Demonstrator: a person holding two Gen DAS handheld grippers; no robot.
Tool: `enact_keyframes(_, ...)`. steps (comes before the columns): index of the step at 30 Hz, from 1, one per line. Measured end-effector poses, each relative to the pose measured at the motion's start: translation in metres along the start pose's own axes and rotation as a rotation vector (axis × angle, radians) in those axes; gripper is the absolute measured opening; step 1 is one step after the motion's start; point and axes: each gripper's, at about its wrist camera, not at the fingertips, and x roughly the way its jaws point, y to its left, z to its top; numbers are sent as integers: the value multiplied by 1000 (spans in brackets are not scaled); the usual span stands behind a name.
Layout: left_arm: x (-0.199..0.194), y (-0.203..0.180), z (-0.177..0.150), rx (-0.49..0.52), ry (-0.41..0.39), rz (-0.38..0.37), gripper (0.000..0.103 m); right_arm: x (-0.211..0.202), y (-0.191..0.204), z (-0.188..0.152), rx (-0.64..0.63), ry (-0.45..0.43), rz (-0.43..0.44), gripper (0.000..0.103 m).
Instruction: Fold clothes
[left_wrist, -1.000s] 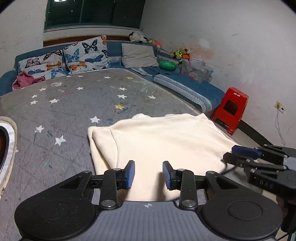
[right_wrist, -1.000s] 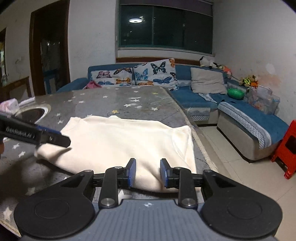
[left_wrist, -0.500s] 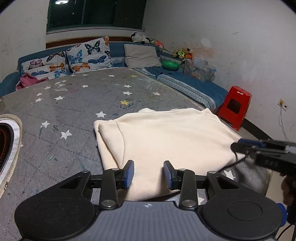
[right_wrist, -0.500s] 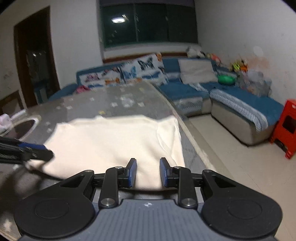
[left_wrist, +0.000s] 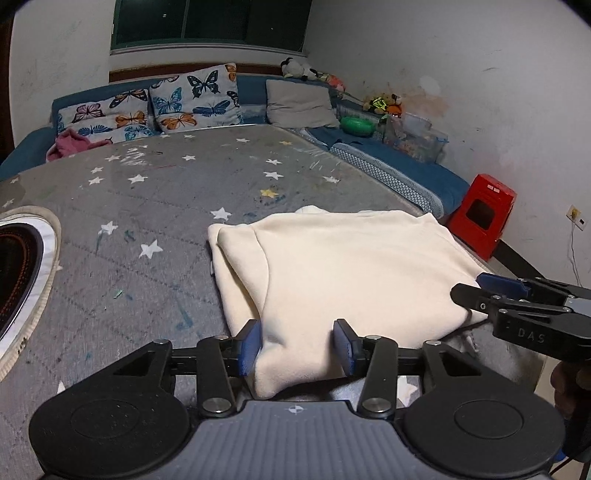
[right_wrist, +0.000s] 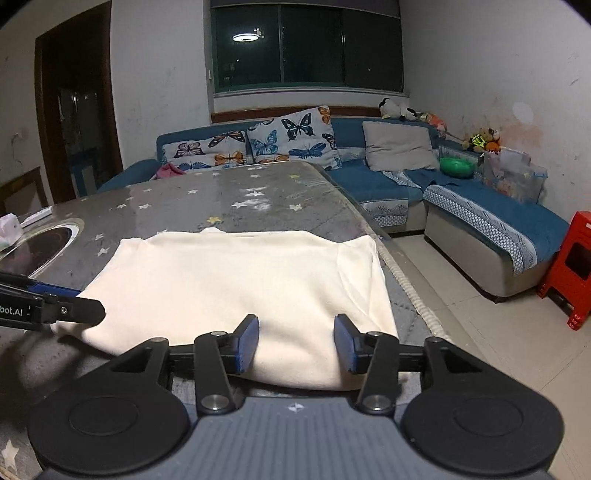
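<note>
A cream sweater (left_wrist: 343, 269) lies folded flat on the grey star-patterned table (left_wrist: 155, 206), near its right edge. My left gripper (left_wrist: 297, 345) is open at the sweater's near hem, its blue pads on either side of a raised bit of cloth. In the right wrist view the same cream sweater (right_wrist: 236, 277) spreads ahead, and my right gripper (right_wrist: 295, 341) is open over its near edge by the table's right side. Each gripper shows in the other's view: the right gripper (left_wrist: 517, 299) at the sweater's right corner, the left gripper (right_wrist: 55, 308) at its left corner.
A round inset burner (left_wrist: 18, 273) sits at the table's left. A blue sofa (right_wrist: 461, 221) with butterfly cushions (left_wrist: 192, 99) wraps the far side and the right. A red stool (left_wrist: 484, 214) stands on the tiled floor by the wall. The table edge (right_wrist: 402, 280) runs close to the sweater.
Both grippers have moved forward onto the sweater's near hem, and the jaws stand wider apart than before. The sweater lies in the same place.
</note>
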Motion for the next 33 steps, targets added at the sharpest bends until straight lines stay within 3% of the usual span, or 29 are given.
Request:
enact_keyframes(5, -2, -3, -1, -5, 8, 2, 54, -8, 5, 3, 4, -25, 2, 60)
enact_keyframes(10, -5, -7, -4, 1, 15, 7, 60, -9, 8, 1, 7, -19, 5, 63)
enact_keyframes(13, -7, -9, -4, 6, 11, 14, 66, -12, 10, 0, 6, -23, 4, 73)
enact_keyframes(18, -10, -11, -7, 9, 15, 25, 70, -17, 13, 0, 2, -31, 9, 75)
enact_keyframes(21, -11, -13, -8, 13, 19, 27, 74, -19, 17, -1, -5, -34, 11, 83)
enact_keyframes(33, -19, -16, -13, 25, 15, 35, 89, -28, 28, -2, -36, -44, 24, 87)
